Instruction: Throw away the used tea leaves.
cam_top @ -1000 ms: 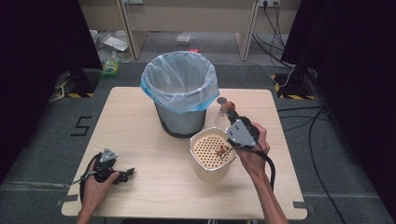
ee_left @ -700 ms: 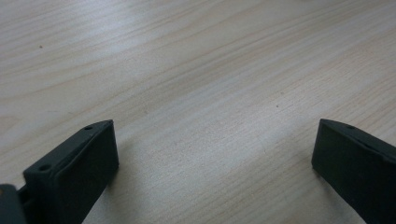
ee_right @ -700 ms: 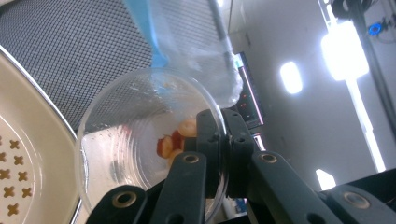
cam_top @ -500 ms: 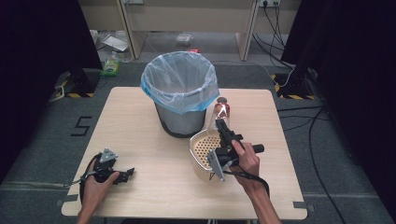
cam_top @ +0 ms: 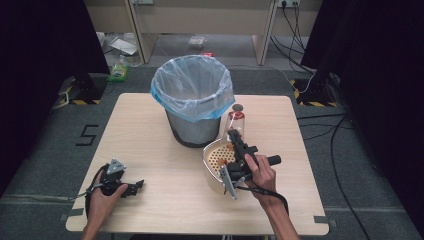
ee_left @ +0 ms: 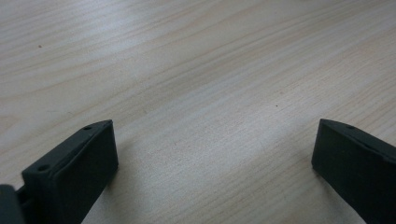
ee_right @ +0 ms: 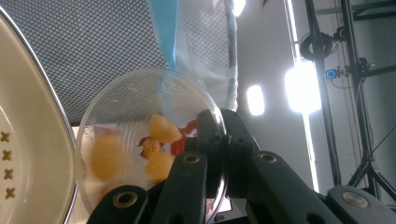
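Your right claw (cam_top: pixel 234 136) is clamped on the rim of a clear plastic cup (ee_right: pixel 140 140), one jaw inside the wall and one outside (the right gripper view shows yellow and red pieces lying against the cup's wall). The cup is tipped over the cream, round colander (cam_top: pixel 216 159) with its punched holes, just beside the grey mesh bin (cam_top: pixel 192 107) lined with a pale blue bag. Since a second ago your right hand (cam_top: pixel 260 172) has rolled over, so the claw now points toward the bin and the cup has gone from upright to tilted. Your left claw (cam_top: pixel 137 186) stays low on the counter (cam_top: pixel 150 130), jaws spread wide with nothing between them. The counter is pale wood grain; grey floor and cables surround it.
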A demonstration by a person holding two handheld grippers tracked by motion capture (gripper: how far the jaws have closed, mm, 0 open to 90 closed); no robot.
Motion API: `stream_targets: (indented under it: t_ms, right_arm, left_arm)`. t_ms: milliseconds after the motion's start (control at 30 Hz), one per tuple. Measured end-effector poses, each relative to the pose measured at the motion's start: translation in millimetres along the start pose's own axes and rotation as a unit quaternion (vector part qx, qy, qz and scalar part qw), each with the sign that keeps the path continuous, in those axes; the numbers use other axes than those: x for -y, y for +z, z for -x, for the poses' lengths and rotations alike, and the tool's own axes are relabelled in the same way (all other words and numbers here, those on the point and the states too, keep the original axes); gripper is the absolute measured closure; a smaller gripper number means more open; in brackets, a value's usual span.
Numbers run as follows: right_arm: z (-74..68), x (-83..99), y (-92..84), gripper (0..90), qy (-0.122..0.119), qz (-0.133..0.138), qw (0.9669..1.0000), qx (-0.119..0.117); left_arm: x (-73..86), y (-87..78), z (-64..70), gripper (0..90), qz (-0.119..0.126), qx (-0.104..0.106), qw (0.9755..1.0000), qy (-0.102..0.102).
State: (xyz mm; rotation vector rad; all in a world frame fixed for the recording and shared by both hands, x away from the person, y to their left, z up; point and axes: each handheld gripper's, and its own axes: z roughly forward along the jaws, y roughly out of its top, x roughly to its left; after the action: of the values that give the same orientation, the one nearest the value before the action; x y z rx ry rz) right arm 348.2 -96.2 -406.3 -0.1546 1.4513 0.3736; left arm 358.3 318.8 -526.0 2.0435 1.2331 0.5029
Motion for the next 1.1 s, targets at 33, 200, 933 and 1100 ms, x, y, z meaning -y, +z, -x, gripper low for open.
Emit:
stream_targets:
  t_ms: [33, 200, 933, 1100]
  right_arm:
    - [-0.5, -0.3, 0.3, 87.9, -0.003, 0.001, 1.0000, 0.002]
    - [-1.9, -1.2, -1.0, 87.9, -0.014, 0.003, 0.9999, 0.005]
    - [11.9, -1.1, -4.2, 87.8, 0.052, 0.013, 0.9985, 0.011]
    - [25.6, 9.7, 4.1, 87.7, 0.189, -0.012, 0.9817, -0.025]
  left_arm:
    - [0.0, 0.0, 0.0, 0.0, 0.000, 0.000, 1.0000, 0.000]
    - [0.0, 0.0, 0.0, 0.0, 0.000, 0.000, 1.0000, 0.000]
    - [0.0, 0.0, 0.0, 0.0, 0.000, 0.000, 1.0000, 0.000]
    - [0.0, 0.0, 0.0, 0.0, 0.000, 0.000, 1.0000, 0.000]
